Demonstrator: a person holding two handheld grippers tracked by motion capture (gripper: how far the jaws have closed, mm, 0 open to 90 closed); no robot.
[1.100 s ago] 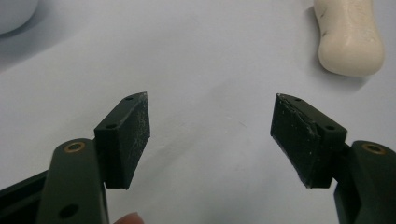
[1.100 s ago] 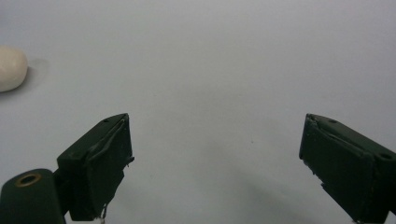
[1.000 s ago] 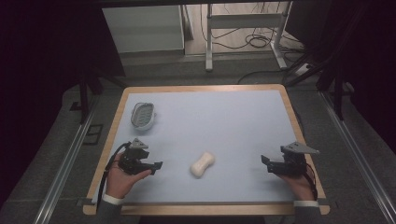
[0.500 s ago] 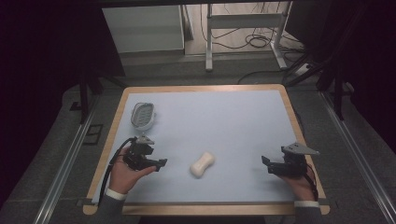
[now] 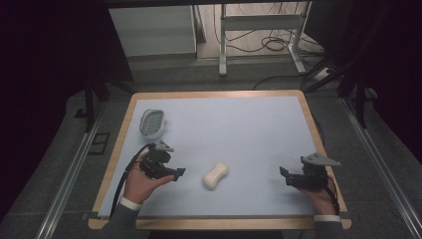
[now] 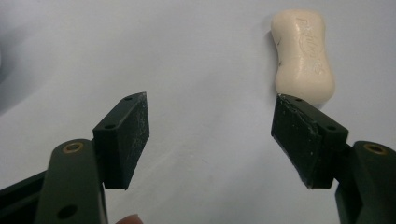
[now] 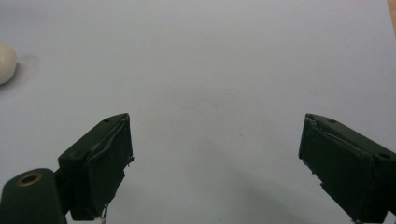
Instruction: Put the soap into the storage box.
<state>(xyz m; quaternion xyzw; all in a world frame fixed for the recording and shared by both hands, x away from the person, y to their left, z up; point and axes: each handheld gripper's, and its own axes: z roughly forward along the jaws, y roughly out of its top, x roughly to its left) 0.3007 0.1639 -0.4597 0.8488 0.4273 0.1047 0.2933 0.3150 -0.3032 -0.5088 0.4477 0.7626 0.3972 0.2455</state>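
The left gripper has crept toward the middle since a second ago, closing some of the gap to the bar of soap, while the right gripper sits about where it was and the soap and the soap dish have not shifted. The surface is a pale blue mat in a wooden frame, bare apart from those two things: the dish, white and oval, stands near the far left corner, and the cream, waisted soap lies flat toward the near edge, between the two grippers and nearer the left one. Beyond the far edge the room is dim, with a grey floor, a white cabinet, the legs of a metal stand and loose cables. On the left a hand in a grey sleeve comes in from the near edge and holds its gripper low, pointed right at the soap; in the left gripper view its fingers stand spread wide and released, with the soap just past the tip of the right-hand one and not between them. On the right the other hand holds its gripper near the right edge, pointed left, and in the right gripper view its fingers are likewise parted with nothing in them, the soap well off at the left margin.
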